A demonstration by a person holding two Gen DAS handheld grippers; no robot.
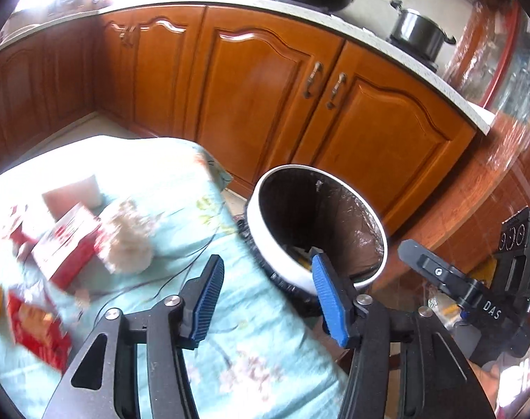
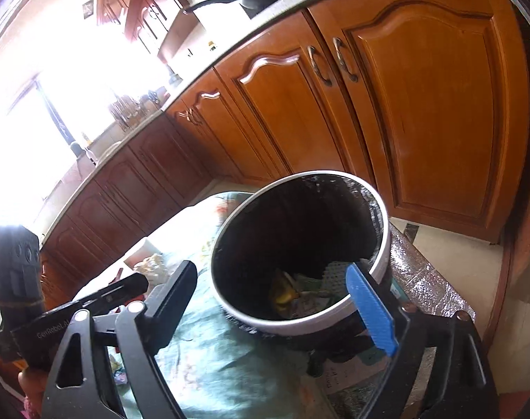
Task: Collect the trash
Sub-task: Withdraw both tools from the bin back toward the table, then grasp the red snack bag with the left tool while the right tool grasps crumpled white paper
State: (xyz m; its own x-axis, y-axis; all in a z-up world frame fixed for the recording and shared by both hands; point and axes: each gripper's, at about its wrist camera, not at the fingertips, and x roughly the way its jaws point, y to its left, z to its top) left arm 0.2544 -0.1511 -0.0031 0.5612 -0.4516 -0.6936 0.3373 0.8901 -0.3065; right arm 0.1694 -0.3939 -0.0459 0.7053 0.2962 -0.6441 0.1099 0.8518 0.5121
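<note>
Trash bin [image 2: 299, 255] at frame centre already holds scraps; left gripper [image 1: 265, 289] and right gripper [image 2: 282, 286] both released, empty. Next: grasp crumpled tissue [image 1: 128, 244], left of frame.

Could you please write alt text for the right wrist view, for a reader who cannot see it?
The open, empty right gripper hovers by a white-rimmed trash bin lined with a black bag, with scraps lying at its bottom. The bin stands at the edge of a light green floral cloth, facing wooden kitchen cabinets. The left gripper shows at lower left.

Floral-clothed table [image 1: 251, 356] holds bin [image 1: 275, 255], red boxes [image 1: 64, 248].
</note>
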